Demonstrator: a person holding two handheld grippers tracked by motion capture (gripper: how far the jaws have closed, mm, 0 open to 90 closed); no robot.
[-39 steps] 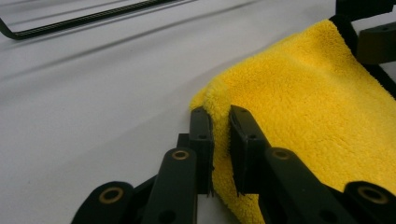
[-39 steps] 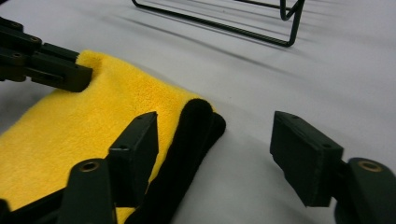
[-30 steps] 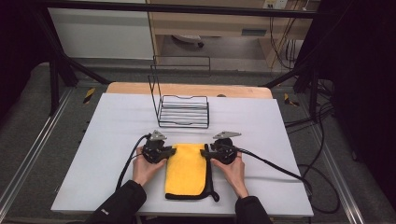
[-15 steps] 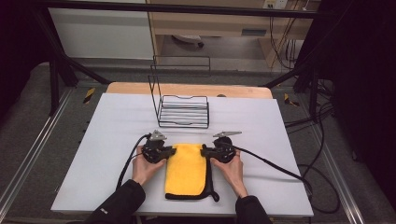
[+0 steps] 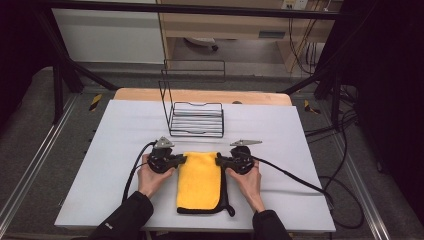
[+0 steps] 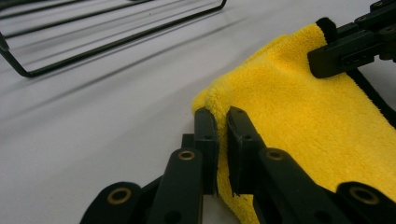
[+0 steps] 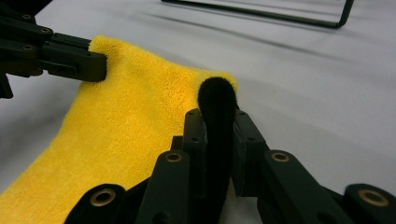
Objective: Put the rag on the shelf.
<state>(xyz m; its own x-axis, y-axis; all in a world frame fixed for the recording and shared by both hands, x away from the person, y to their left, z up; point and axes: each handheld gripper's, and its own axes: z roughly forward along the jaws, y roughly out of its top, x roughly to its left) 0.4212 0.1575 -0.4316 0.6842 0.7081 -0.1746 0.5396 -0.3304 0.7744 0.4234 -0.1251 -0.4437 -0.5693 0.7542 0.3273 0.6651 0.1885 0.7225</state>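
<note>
A folded yellow cloth (image 5: 199,182) with a black underside and black edging lies flat on the white table (image 5: 115,130), near its front edge. My left gripper (image 5: 183,159) is shut on the cloth's far left corner, and its jaws have just been closing on that corner. The left gripper view shows yellow pile (image 6: 299,121) pinched between the pads of the left gripper (image 6: 222,119). My right gripper (image 5: 219,161) is shut on the far right corner, and its jaws have also just been closing. In the right gripper view the right gripper (image 7: 217,119) clamps the black edging beside the yellow cloth (image 7: 126,121).
A black wire rack (image 5: 196,117) with a tall back frame stands on the table just beyond the cloth. Cables trail from both grippers toward the front and right. A wooden strip (image 5: 200,95) borders the table's far edge.
</note>
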